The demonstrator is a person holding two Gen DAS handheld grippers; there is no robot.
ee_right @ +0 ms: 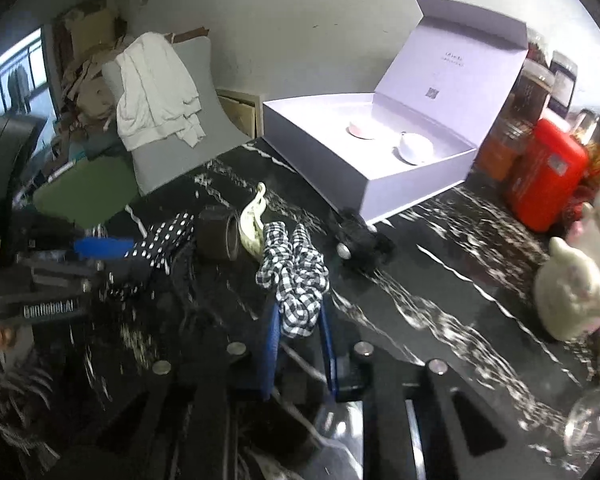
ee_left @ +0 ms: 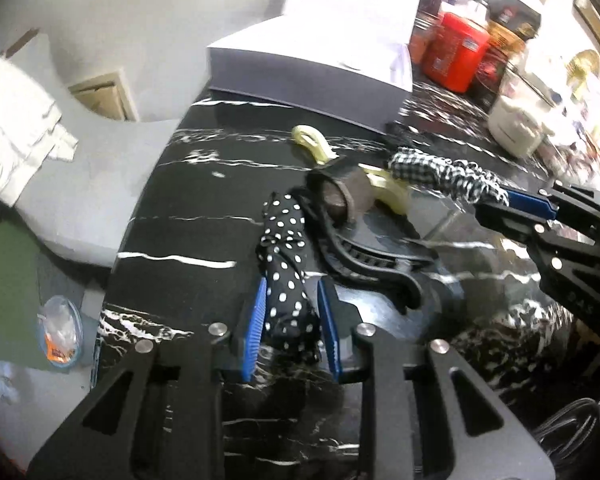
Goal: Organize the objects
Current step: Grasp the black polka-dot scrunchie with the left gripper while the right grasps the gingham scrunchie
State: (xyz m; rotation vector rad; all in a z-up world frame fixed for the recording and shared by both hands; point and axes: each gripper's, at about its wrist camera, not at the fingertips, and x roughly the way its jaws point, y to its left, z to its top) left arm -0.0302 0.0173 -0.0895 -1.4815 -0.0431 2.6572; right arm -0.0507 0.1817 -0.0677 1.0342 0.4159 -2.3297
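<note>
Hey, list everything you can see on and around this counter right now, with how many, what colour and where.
polka-dot scrunchie: one, black with white dots, between the left gripper's fingers
checked scrunchie: one, black and white, between the right gripper's fingers
cream hair clip: one, cream, counter middle, behind the scrunchies
black hair clip: one, black, beside the polka-dot scrunchie
brown roll: one, brown, on its side by the cream clip
box: one, white, lid open, back of the counter
red container: one, red, right of the box
counter: one, black marble with white veins
chair: one, grey, white cloth draped over it
left gripper: black, blue fingers, closed
right gripper: black, blue fingers, closed
</note>
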